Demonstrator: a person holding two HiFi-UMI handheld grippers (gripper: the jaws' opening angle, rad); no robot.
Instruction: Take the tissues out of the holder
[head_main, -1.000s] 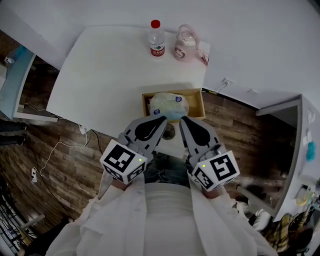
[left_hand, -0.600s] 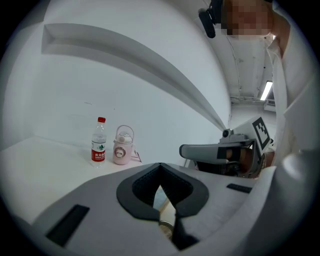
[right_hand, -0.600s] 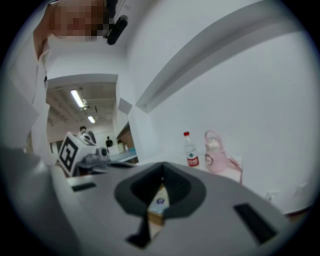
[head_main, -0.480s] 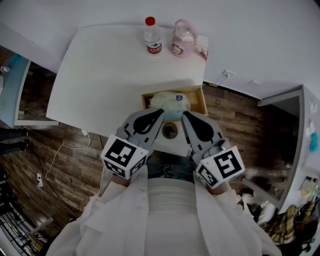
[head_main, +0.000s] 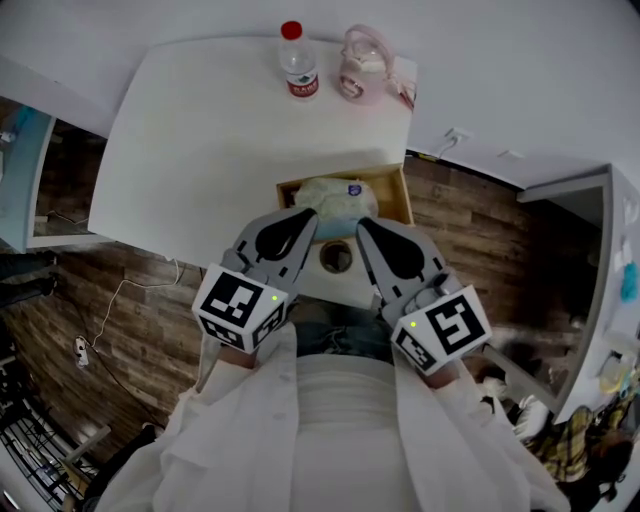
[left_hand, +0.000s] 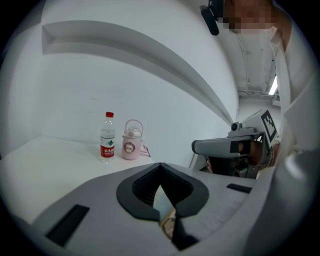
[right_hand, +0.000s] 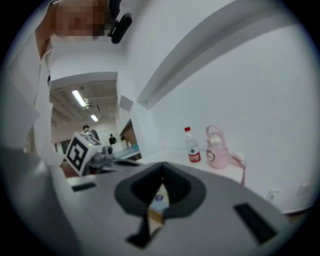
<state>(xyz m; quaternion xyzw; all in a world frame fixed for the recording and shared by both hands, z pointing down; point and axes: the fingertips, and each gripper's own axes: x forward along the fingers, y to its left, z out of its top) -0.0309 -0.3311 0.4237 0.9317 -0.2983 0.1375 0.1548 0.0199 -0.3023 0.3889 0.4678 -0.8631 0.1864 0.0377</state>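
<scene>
Task not begun — tissue pack (head_main: 335, 196) sits in wooden holder (head_main: 397, 196), 12 o'clock of claws. Left gripper (head_main: 303, 218), right gripper (head_main: 366, 226) — both clenched, empty, near holder.

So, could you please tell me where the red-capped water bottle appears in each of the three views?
Head view: water bottle at top centre, on the table's far edge.
Left gripper view: bottle left of centre, before the white wall.
Right gripper view: bottle right of centre.
Shared landmark: the pink jug, just right of it in every view.
</scene>
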